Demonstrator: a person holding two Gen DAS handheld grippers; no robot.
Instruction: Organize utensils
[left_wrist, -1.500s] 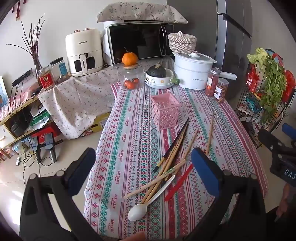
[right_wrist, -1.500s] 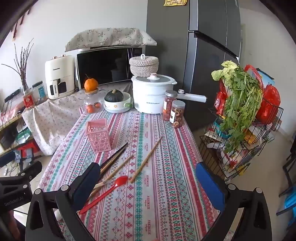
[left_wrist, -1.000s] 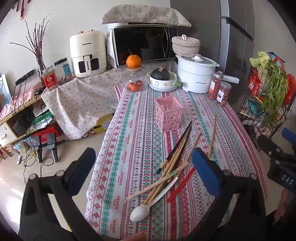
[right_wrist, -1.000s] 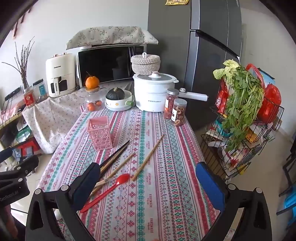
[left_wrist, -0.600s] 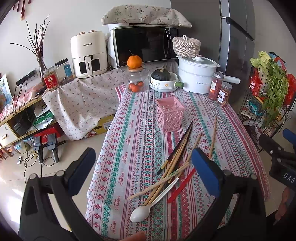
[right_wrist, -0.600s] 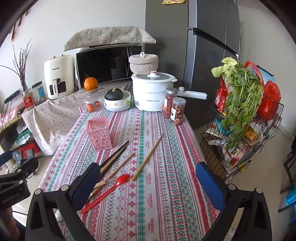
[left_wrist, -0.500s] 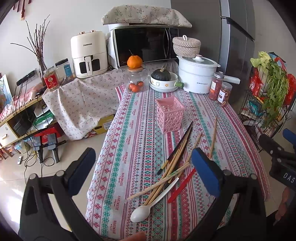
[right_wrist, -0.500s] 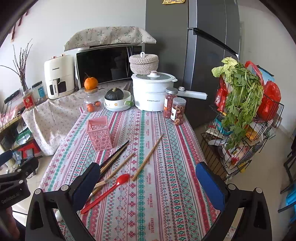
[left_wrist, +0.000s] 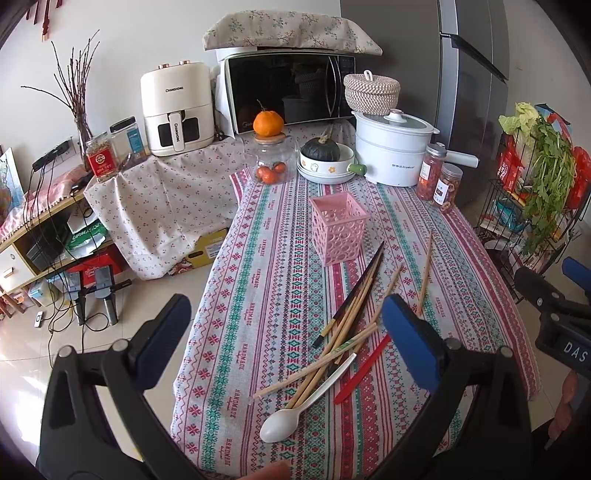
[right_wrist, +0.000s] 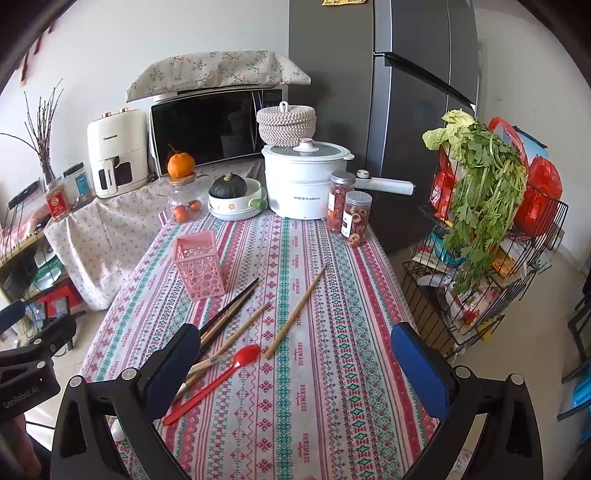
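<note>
A pink perforated holder (left_wrist: 339, 233) (right_wrist: 198, 263) stands upright mid-table on the striped cloth. In front of it lies a loose pile of wooden and dark chopsticks (left_wrist: 351, 306) (right_wrist: 229, 315). One wooden chopstick (right_wrist: 295, 312) (left_wrist: 425, 271) lies apart to the right. A white spoon (left_wrist: 291, 419) and a red spoon (right_wrist: 218, 378) (left_wrist: 360, 371) rest nearest the front edge. My left gripper (left_wrist: 284, 339) hovers open above the front of the table, over the pile. My right gripper (right_wrist: 295, 363) is open too, above the red spoon's right side. Neither holds anything.
At the table's far end stand a glass jar with an orange (left_wrist: 269, 147), a bowl with a squash (left_wrist: 325, 162), a white cooker (right_wrist: 304, 181) and two spice jars (right_wrist: 349, 218). A wire rack with greens (right_wrist: 480, 229) stands right of the table. A cloth-covered side counter (left_wrist: 159, 199) is left.
Both views have shifted only slightly; the grippers stay open and hovering. Nothing on the table has moved.
</note>
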